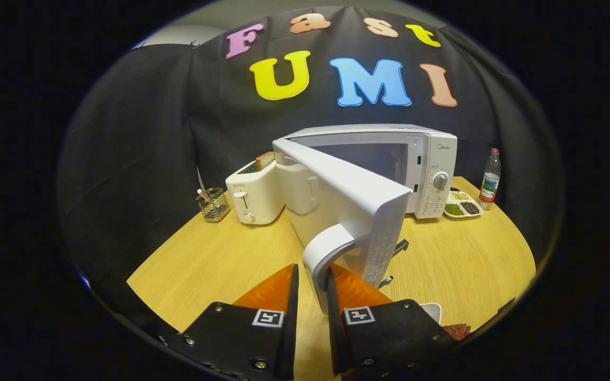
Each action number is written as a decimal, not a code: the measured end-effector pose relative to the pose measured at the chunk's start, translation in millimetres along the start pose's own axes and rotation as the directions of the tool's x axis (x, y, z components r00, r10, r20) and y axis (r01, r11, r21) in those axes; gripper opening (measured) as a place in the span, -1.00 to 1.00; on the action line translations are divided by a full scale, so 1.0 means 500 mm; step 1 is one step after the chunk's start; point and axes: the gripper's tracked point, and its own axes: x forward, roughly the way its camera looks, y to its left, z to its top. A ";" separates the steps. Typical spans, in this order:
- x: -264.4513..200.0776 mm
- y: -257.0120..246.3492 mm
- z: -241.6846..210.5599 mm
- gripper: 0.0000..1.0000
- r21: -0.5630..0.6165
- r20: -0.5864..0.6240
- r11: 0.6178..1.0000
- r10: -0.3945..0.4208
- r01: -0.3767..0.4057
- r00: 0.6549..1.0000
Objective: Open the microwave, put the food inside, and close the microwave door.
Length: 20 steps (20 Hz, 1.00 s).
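The hand-held gripper stood narrowly parted around the upright handle of the microwave door, which swung out toward it from the microwave on the table.

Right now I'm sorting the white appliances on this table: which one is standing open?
The microwave: its door is swung wide open, handle between the gripper fingers. The toaster beside it just holds bread in a slot.

Toaster, wire holder, bottle, snack tray.
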 end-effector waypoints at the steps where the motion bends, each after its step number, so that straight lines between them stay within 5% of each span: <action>1: -0.005 0.017 -0.006 -0.46 0.004 0.008 1.000 -0.002 0.002 1.000; 8: -0.030 0.142 -0.036 -0.46 -0.047 0.035 0.997 0.071 -0.069 0.997; 15: -0.127 0.252 -0.040 -0.46 -0.140 0.050 0.916 0.386 -0.376 0.921; 20: -0.199 0.162 0.020 -0.23 -0.164 0.156 0.920 0.380 -0.355 0.912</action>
